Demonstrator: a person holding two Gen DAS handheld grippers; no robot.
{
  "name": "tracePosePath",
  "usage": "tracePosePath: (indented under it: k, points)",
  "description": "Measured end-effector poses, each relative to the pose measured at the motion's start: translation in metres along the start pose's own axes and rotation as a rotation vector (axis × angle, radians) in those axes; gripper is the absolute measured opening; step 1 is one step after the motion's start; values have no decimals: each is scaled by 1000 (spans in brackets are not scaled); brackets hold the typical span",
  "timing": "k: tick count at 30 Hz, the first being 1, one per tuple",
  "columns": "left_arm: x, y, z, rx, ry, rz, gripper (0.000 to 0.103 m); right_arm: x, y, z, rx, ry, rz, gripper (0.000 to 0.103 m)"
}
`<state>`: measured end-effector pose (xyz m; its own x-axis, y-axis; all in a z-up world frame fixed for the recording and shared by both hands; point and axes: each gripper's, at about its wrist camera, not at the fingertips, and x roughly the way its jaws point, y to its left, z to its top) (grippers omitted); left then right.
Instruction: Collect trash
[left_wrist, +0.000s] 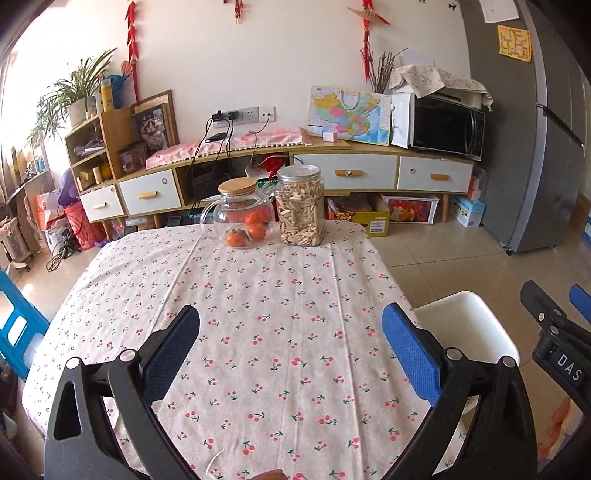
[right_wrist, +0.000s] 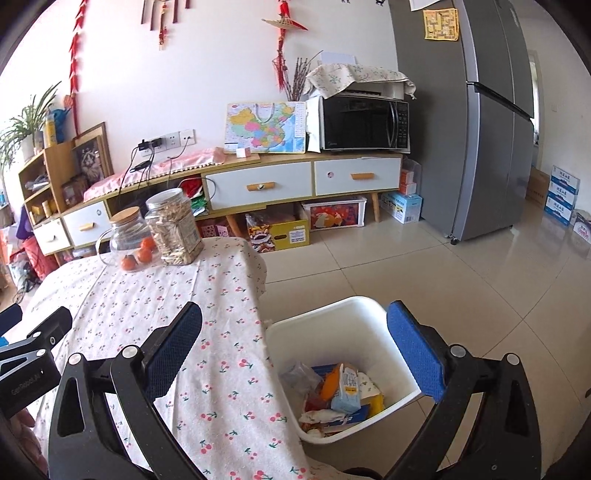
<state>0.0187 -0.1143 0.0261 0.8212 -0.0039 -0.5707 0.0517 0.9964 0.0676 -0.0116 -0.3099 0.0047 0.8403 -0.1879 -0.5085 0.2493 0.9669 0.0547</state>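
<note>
nearest, the left gripper (left_wrist: 291, 354) hangs over the cloth (left_wrist: 258, 295) with its blue pads spread as wide as they go and nothing between them. the right gripper (right_wrist: 295, 350) is spread the same way, also empty, straddling the table's edge and the bin (right_wrist: 332, 325).

the trash (right_wrist: 340, 391) already lies in that white bin on the floor, just beside the table: crumpled wrappers, an orange packet, a pale blue carton, all heaped at the bottom. none sits on the rim or hangs over.

on the cloth itself i see no scraps left in either view. at the far end stand only a glass pot (left_wrist: 242, 218) of oranges and a jar (left_wrist: 301, 206) of snacks, touching side by side; those look like keepers, not rubbish.

so the job looks close to finished. to end it well, i'd sweep both views slowly over the near edge, which the grippers hide, before calling it done, and keep the jaws wide so they don't snag the cloth.
</note>
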Motion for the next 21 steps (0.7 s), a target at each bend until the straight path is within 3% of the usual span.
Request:
tracePosePath:
  k: [7, 21]
  points:
    - [15, 48, -20, -83, 52, 1, 96, 1, 41, -6, -76, -44, -2, 96]
    - [27, 53, -25, -71, 91, 9, 96, 10, 60, -14, -122, -31, -1, 96]
